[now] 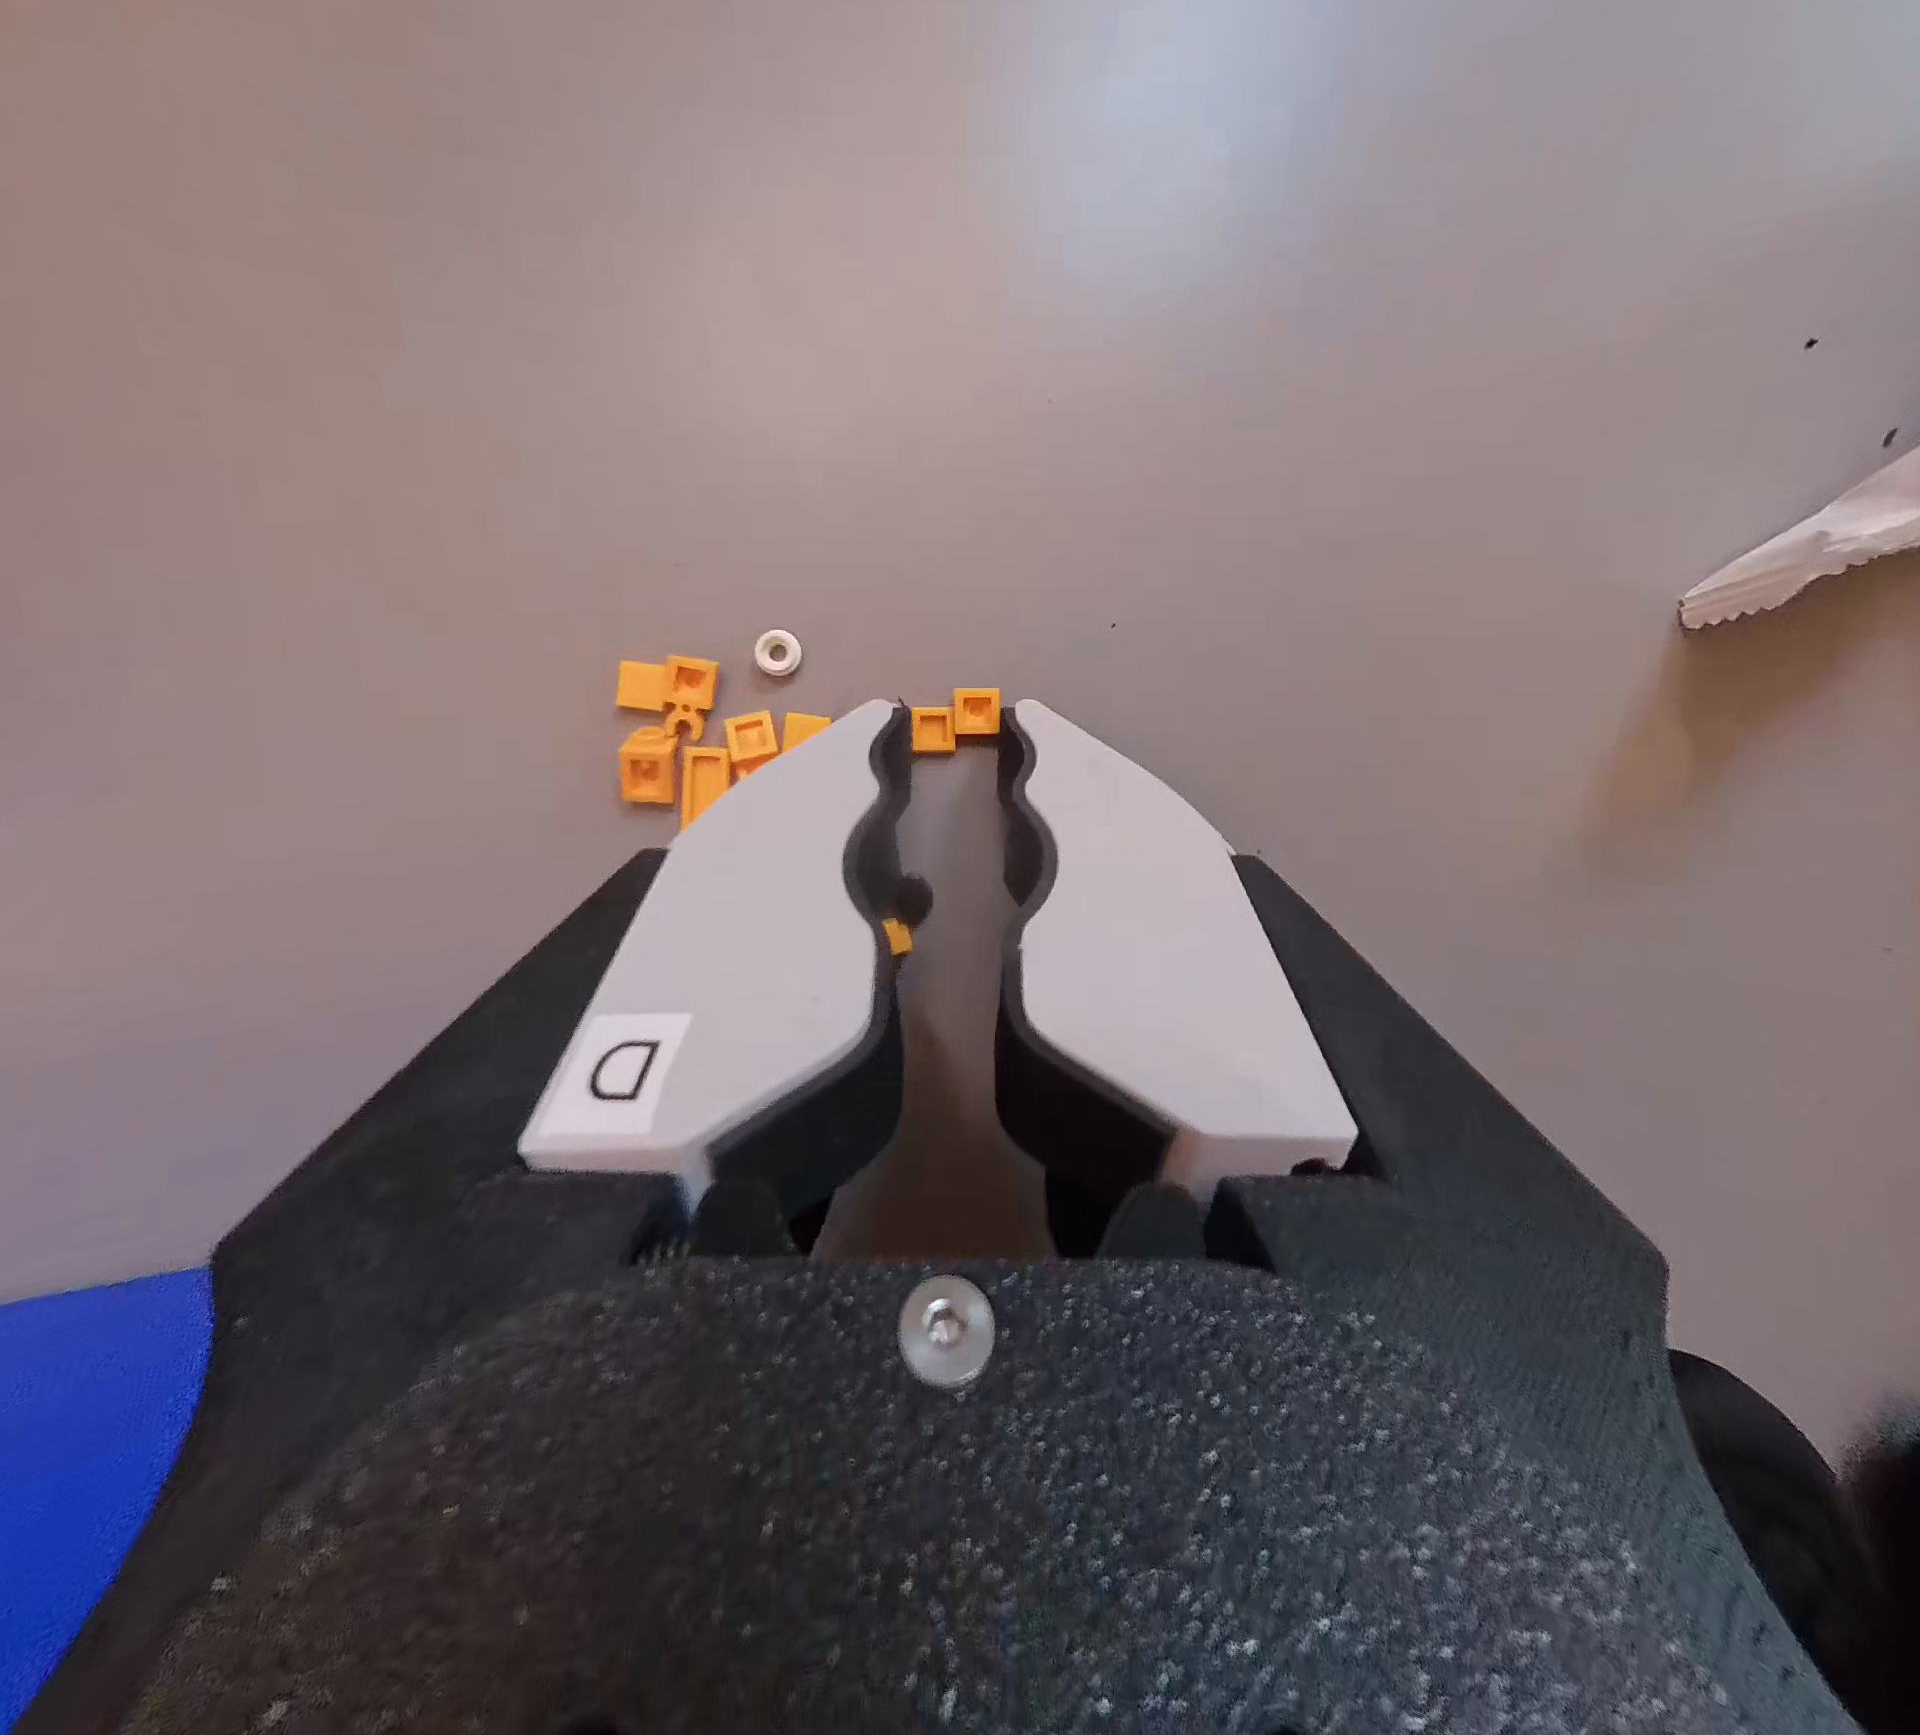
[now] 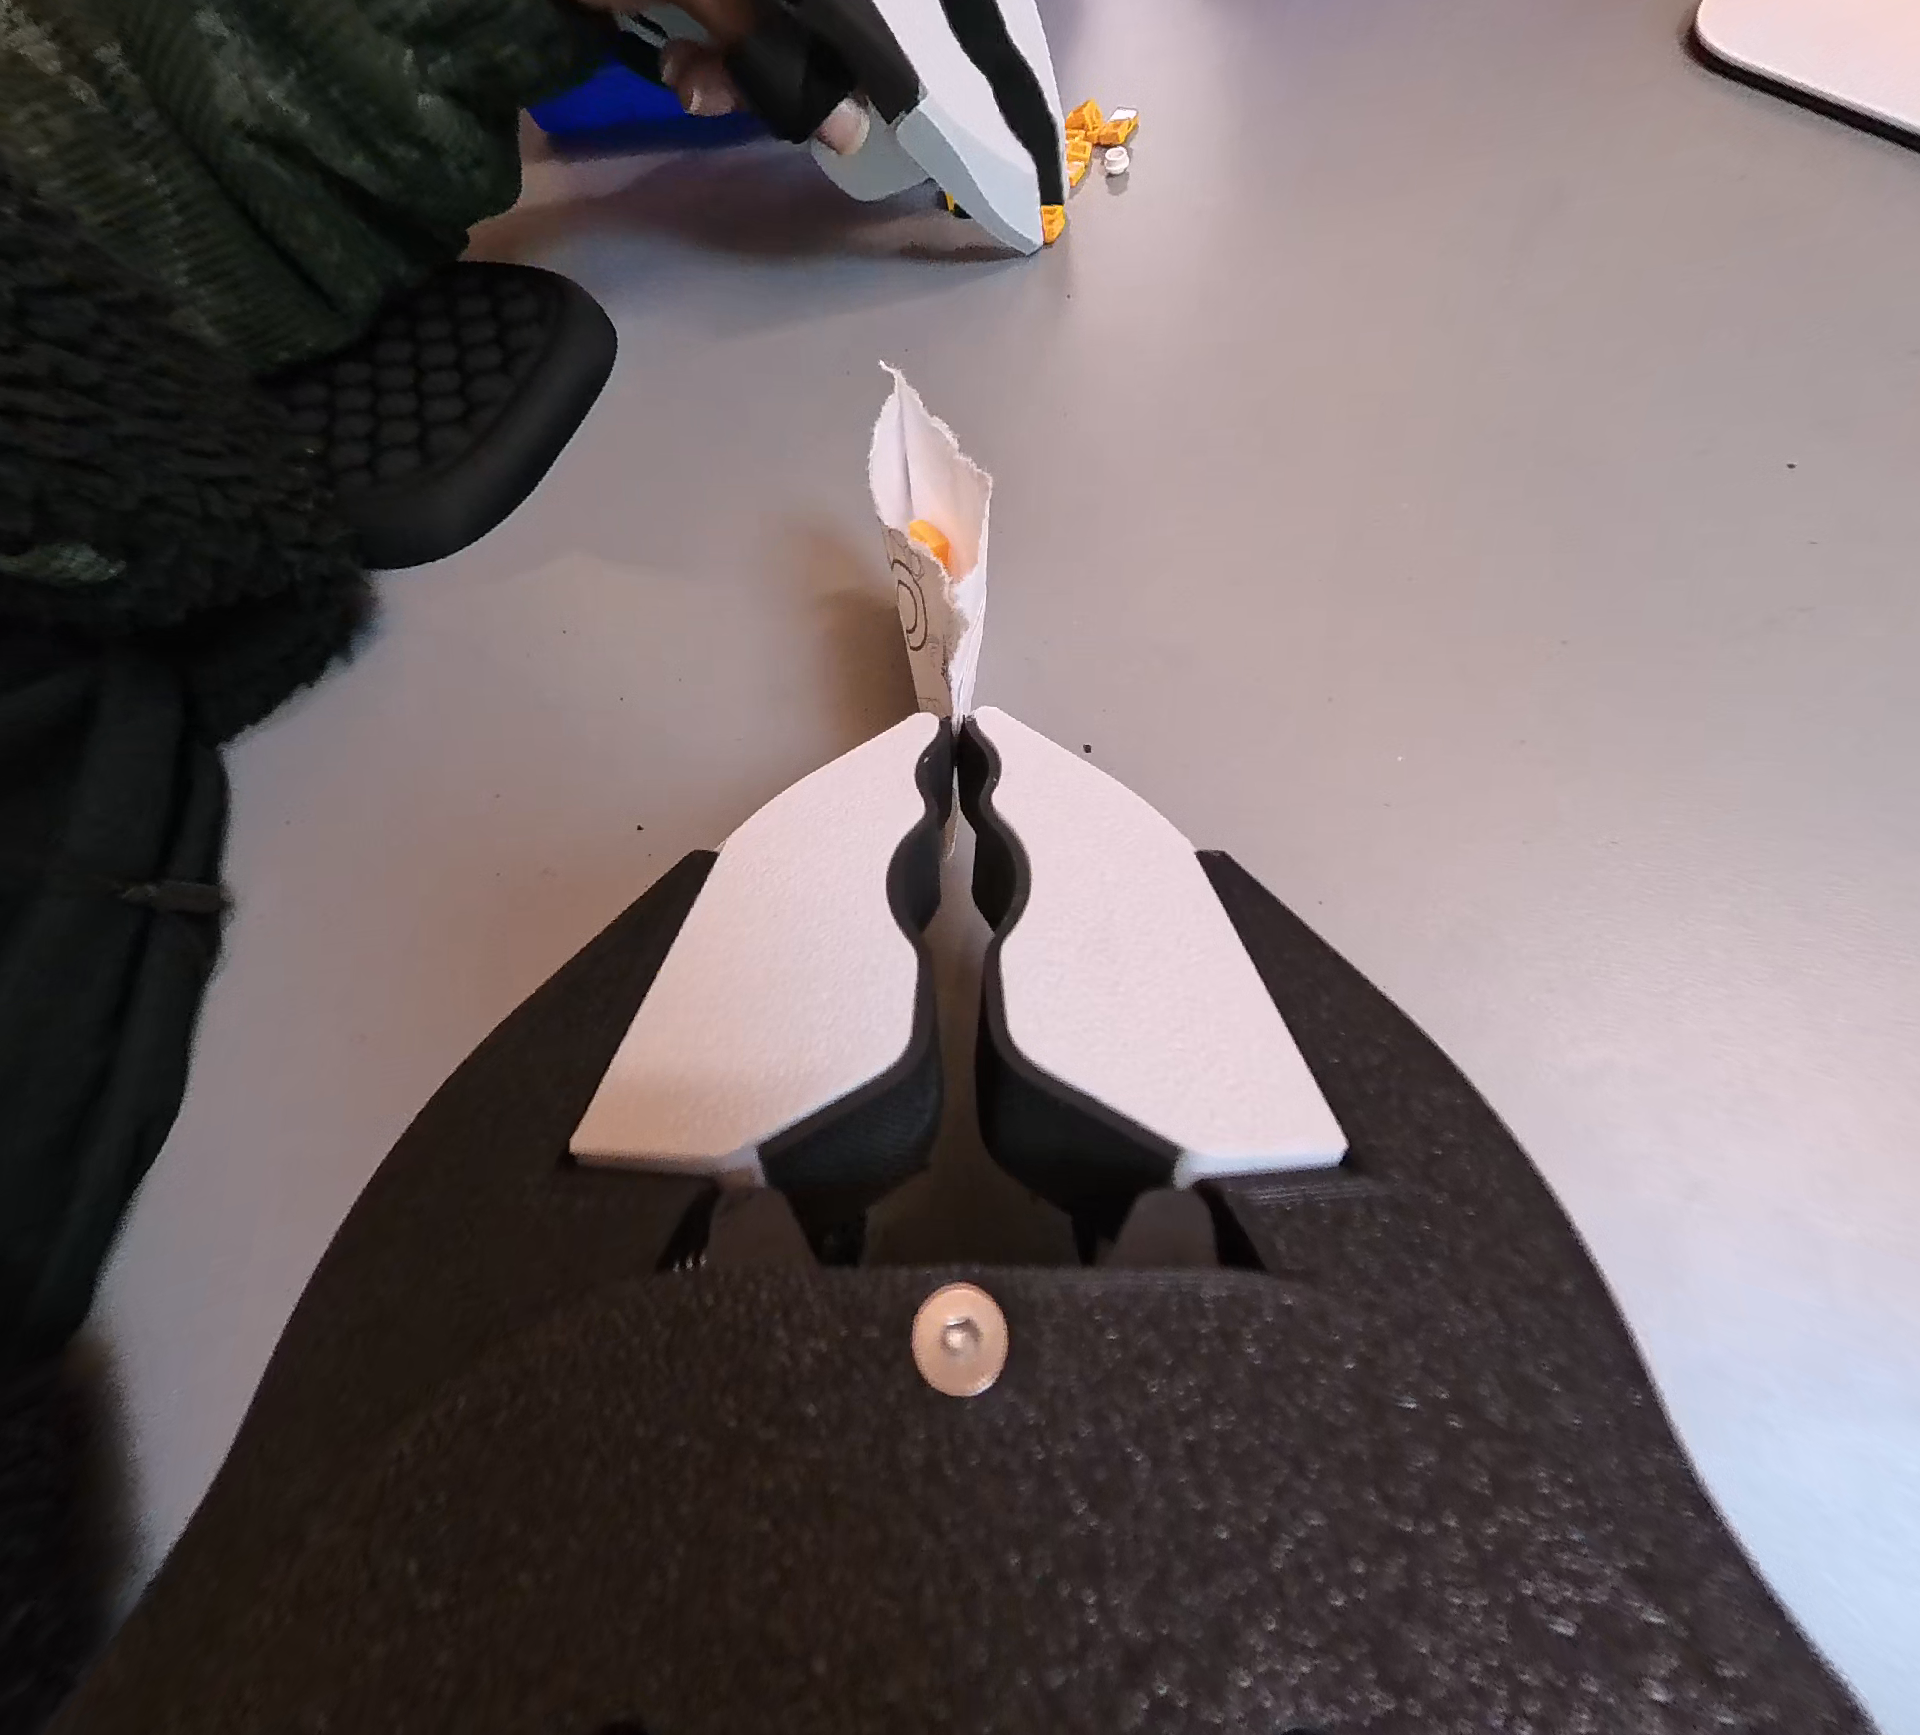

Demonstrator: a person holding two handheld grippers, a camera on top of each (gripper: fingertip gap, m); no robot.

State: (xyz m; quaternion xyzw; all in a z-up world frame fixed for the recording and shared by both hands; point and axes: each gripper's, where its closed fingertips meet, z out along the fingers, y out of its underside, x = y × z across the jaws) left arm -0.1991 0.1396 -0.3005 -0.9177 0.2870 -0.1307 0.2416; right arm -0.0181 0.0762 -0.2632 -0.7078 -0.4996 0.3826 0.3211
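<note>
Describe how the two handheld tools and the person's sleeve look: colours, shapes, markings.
Both tools share one design: a black, grainy-textured body with a silver screw at its centre, and two pale grey, curved fingers lined with wavy black pads. The left tool carries a white sticker with a black mark on one finger; the right tool shows none. The sleeve is dark green, fuzzy knit.

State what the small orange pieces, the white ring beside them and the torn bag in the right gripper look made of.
Orange pieces: probably moulded plastic, semi-gloss, with crisp square edges and recessed undersides, like toy brick parts.
White ring: seemingly glossy plastic, smooth and rounded, though too small to be sure.
Torn bag: paper, matte white with printed line art; its ragged, fibrous edge shows where the right gripper pinches it.
</note>
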